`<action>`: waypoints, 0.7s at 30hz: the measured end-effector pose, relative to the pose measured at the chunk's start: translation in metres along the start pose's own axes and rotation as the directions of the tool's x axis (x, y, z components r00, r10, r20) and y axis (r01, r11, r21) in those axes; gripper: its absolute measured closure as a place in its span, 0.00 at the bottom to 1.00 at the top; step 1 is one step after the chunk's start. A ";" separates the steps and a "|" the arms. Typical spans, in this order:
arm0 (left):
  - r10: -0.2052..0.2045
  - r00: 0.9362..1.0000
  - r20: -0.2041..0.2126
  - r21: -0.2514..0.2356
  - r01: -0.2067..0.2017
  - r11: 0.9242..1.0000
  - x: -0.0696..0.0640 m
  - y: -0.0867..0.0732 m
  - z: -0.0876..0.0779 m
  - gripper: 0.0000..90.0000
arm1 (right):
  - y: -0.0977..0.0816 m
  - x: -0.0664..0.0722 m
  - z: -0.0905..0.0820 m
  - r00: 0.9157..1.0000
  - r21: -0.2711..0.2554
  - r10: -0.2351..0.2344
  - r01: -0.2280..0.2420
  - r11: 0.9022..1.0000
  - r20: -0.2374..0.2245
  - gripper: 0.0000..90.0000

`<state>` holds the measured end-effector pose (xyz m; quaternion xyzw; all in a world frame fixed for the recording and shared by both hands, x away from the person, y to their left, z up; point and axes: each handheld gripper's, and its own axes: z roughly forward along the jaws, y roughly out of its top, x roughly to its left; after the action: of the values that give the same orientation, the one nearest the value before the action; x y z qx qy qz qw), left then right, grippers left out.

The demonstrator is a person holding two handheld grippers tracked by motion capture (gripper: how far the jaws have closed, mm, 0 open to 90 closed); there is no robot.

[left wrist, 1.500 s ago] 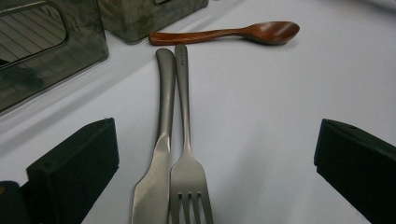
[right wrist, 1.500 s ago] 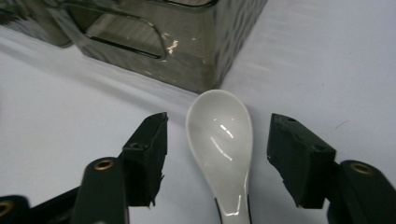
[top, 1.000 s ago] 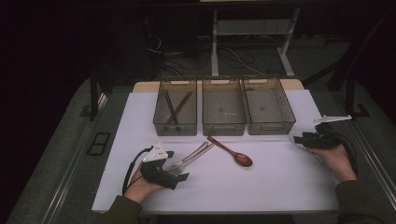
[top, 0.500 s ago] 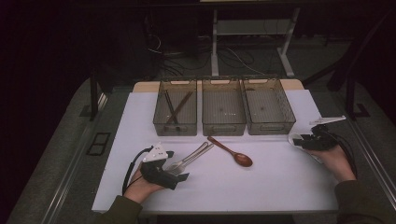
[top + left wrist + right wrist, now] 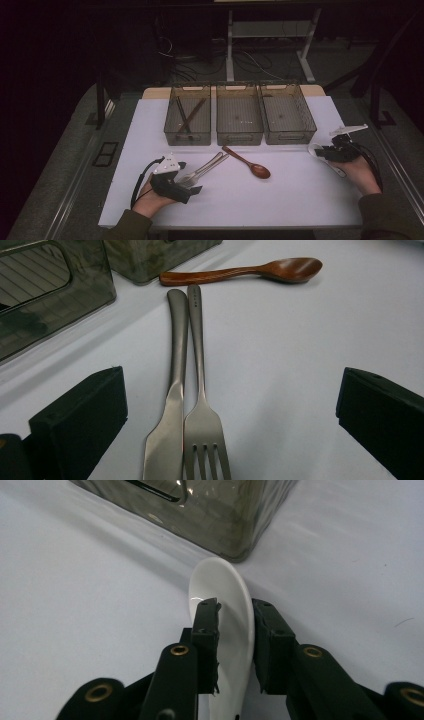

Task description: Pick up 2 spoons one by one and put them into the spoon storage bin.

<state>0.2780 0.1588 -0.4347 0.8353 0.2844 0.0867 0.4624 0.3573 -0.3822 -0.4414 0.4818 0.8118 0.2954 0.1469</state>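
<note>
White spoon (image 5: 227, 630) lies on the white table (image 5: 280, 200) at its right edge, bowl pointing at the near corner of the right bin (image 5: 287, 114), close to it but apart. Right gripper (image 5: 235, 615) straddles the spoon where bowl narrows to handle; jaws have just been closing and now bracket it tightly, pads at or very near its edges — contact on both sides not certain from the right gripper view. Spoon looks like glazed ceramic or hard plastic: stiff, smooth, likely slippery, may chip if dropped. Best hold is across the narrow neck or handle, not the rounded bowl, which would squirt out of flat pads. Right hand (image 5: 357, 172) rests low on the table, gripper (image 5: 325, 150) nearly level, pointing left toward the bins. Left gripper (image 5: 192, 182) lies low too, left hand (image 5: 152, 197) under it, jaws spread wide with knife (image 5: 172, 390) and fork (image 5: 200, 390) lying side by side between them, untouched. Both are thin steel, flat to the table, hard to get under. Wooden spoon (image 5: 245, 272) lies beyond their handle ends. Left bin (image 5: 188, 120) holds chopsticks (image 5: 187, 117); middle bin (image 5: 239, 117) looks bare.
</note>
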 end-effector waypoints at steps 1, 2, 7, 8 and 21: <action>0.000 1.000 0.000 0.000 0.000 1.000 0.000 0.000 0.000 0.00 | 0.000 0.000 0.000 1.000 -0.002 -0.007 0.007 1.000 0.001 0.84; 0.000 1.000 0.000 0.000 0.000 1.000 0.000 0.000 0.000 0.00 | 0.000 0.001 -0.001 1.000 -0.001 -0.010 0.010 1.000 0.000 0.85; 0.002 1.000 0.000 0.001 -0.002 1.000 0.000 0.000 0.000 0.00 | 0.001 0.003 -0.004 0.999 0.000 -0.031 0.031 1.000 0.006 0.89; 0.001 1.000 0.001 0.000 -0.001 1.000 0.000 0.000 0.000 0.00 | 0.001 0.003 -0.004 0.999 0.000 -0.035 0.035 0.999 0.006 0.90; 0.006 1.000 0.003 -0.002 -0.005 1.000 -0.001 0.000 -0.001 0.00 | 0.001 0.004 -0.007 1.000 0.001 -0.012 0.012 1.000 0.002 0.91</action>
<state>0.2773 0.1589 -0.4340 0.8358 0.2812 0.0868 0.4634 0.3522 -0.3806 -0.4357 0.4771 0.8148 0.2938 0.1492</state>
